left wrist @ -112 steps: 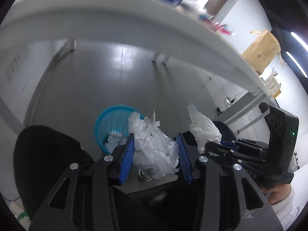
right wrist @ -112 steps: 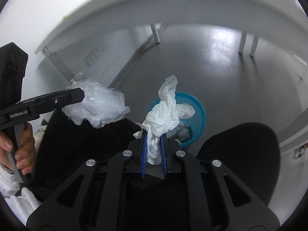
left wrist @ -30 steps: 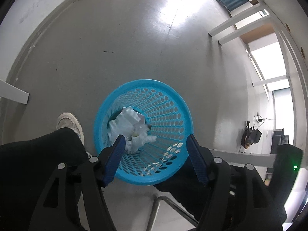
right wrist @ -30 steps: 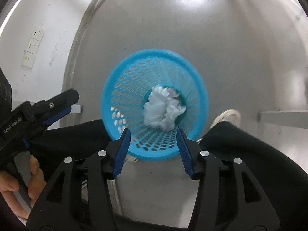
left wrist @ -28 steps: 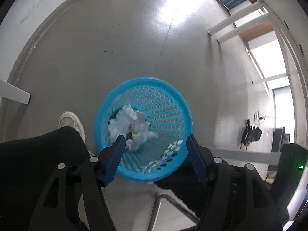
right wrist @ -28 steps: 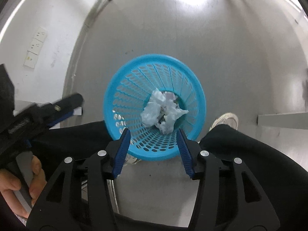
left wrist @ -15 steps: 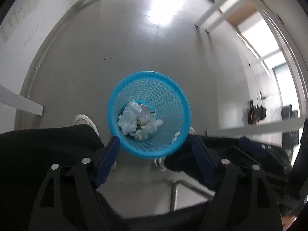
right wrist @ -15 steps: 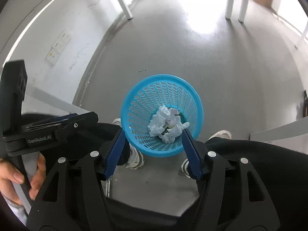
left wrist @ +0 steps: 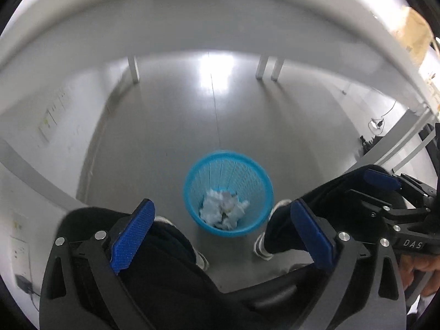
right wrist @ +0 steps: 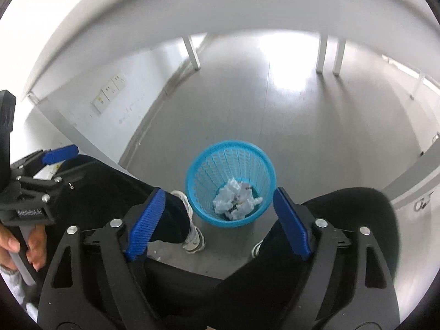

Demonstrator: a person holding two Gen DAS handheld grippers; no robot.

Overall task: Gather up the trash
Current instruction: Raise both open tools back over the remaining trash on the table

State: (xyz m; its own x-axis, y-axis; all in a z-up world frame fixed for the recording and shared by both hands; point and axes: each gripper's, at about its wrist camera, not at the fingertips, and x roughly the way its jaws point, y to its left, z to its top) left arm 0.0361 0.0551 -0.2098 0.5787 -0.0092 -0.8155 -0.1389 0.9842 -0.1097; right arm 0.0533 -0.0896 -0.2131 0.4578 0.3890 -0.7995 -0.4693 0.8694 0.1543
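Observation:
A blue mesh wastebasket [left wrist: 257, 178] stands on the grey floor between the person's feet; it also shows in the right wrist view [right wrist: 209, 170]. Crumpled white paper and plastic trash [left wrist: 224, 211] lies at its bottom, also seen in the right wrist view [right wrist: 238, 198]. My left gripper [left wrist: 222, 233] is open and empty, held high above the basket. My right gripper [right wrist: 217, 214] is open and empty, also well above it. The right gripper shows at the right edge of the left wrist view [left wrist: 396, 195], and the left gripper at the left of the right wrist view [right wrist: 41, 170].
A white table edge [left wrist: 192, 22] arches overhead, with table legs [left wrist: 133, 68] behind the basket. The person's black-trousered legs [right wrist: 115, 189] and white shoes [right wrist: 192, 236] flank the basket. A wall with sockets [right wrist: 110, 93] is on the left. A cardboard box [left wrist: 415, 33] sits at top right.
Both grippers let their trash fall into the basket and opened. They have since risen and pulled back, so the basket looks smaller and the table edge has come into view.

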